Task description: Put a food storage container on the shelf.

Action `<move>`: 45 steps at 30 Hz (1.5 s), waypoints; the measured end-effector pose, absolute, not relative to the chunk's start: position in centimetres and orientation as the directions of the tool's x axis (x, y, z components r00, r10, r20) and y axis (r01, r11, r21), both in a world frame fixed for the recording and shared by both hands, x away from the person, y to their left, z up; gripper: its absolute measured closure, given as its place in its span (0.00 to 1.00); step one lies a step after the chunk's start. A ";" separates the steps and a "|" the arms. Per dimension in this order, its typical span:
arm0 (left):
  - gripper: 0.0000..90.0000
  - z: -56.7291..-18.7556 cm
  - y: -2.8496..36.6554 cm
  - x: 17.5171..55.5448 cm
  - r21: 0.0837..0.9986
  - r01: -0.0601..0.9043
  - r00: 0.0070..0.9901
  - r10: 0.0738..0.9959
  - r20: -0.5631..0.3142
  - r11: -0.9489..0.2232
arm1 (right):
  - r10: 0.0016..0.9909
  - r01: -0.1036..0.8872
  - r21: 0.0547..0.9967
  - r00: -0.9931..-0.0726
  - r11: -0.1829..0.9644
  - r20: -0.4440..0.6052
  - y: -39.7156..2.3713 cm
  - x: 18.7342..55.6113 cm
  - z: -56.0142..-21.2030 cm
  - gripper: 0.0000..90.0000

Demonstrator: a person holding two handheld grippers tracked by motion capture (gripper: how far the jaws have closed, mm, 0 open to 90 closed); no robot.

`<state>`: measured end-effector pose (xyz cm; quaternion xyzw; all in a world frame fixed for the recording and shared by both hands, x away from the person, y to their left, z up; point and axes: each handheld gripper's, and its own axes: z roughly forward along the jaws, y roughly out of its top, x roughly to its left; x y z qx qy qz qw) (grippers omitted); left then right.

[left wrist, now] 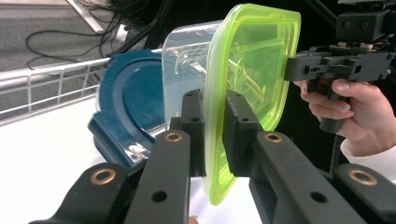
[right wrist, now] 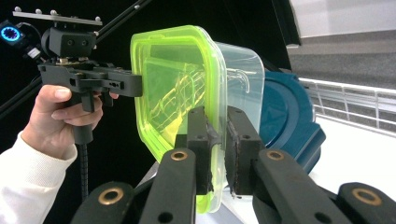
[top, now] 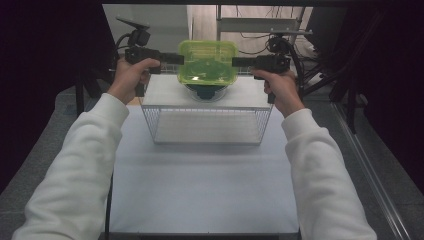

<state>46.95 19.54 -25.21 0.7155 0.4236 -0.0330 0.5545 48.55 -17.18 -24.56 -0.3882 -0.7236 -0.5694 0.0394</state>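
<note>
On the left of the high view, the left gripper (top: 172, 58) reaches in from the side and meets the left edge of the lidded container (top: 207, 62). In the left gripper view its fingers (left wrist: 194, 123) are closed down to a narrow gap on the green lid (left wrist: 252, 70), pinching the lid's rim with one finger on each face.

In the middle, the container is held up in the air between the two grippers, above the far end of the worktop (top: 200, 180) and beyond the wire basket (top: 207, 125). Its clear body (left wrist: 187, 60) hangs under the lid, and just beneath it sits a dark blue dish (top: 205, 91) on a white surface; whether the container's base touches the dish cannot be told. The container's long axis runs side to side, from one gripper to the other, and the lid looks roughly level.

On the right, the right gripper (top: 241, 61) mirrors the left, and its fingers (right wrist: 198, 135) are likewise nearly closed, clamped on the lid's opposite rim.

Neither hand is nearer: each holds one end of the long axis. By my judgement, any coming move, such as lowering into the basket toward the person, needs both hands to travel together and stay level, or the container tilts or slips from a rim.
</note>
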 end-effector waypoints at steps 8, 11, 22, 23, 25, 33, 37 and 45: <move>0.89 -26.6 20.4 49.2 0.709 0.704 0.598 0.508 -0.619 0.035 | 0.472 0.697 0.717 -0.635 0.008 0.611 -17.3 51.3 -25.7 0.89; 0.88 -27.1 20.6 50.0 0.679 0.732 0.572 0.482 -0.664 0.067 | 0.475 0.717 0.697 -0.611 -0.009 0.634 -17.3 52.0 -25.8 0.89; 0.88 -27.3 20.7 50.5 0.640 0.762 0.528 0.476 -0.704 0.101 | 0.486 0.774 0.629 -0.525 -0.068 0.698 -17.1 53.0 -26.1 0.88; 0.88 -27.3 20.7 50.5 0.640 0.762 0.528 0.476 -0.703 0.100 | 0.488 0.774 0.630 -0.527 -0.063 0.696 -17.0 53.0 -26.0 0.88; 0.88 -27.3 20.7 50.5 0.639 0.762 0.524 0.481 -0.703 0.104 | 0.492 0.774 0.630 -0.525 -0.061 0.694 -17.0 52.9 -26.0 0.88; 0.86 -28.1 20.8 51.6 0.580 0.800 0.461 0.460 -0.759 0.155 | 0.498 0.805 0.584 -0.466 -0.105 0.731 -16.8 53.8 -26.5 0.85; 0.83 -28.5 20.7 52.1 0.557 0.813 0.435 0.456 -0.777 0.173 | 0.502 0.830 0.545 -0.422 -0.122 0.755 -16.6 54.4 -26.7 0.83; 0.78 -28.9 20.7 52.4 0.554 0.812 0.432 0.452 -0.781 0.182 | 0.497 0.842 0.518 -0.389 -0.150 0.776 -16.6 54.9 -27.1 0.81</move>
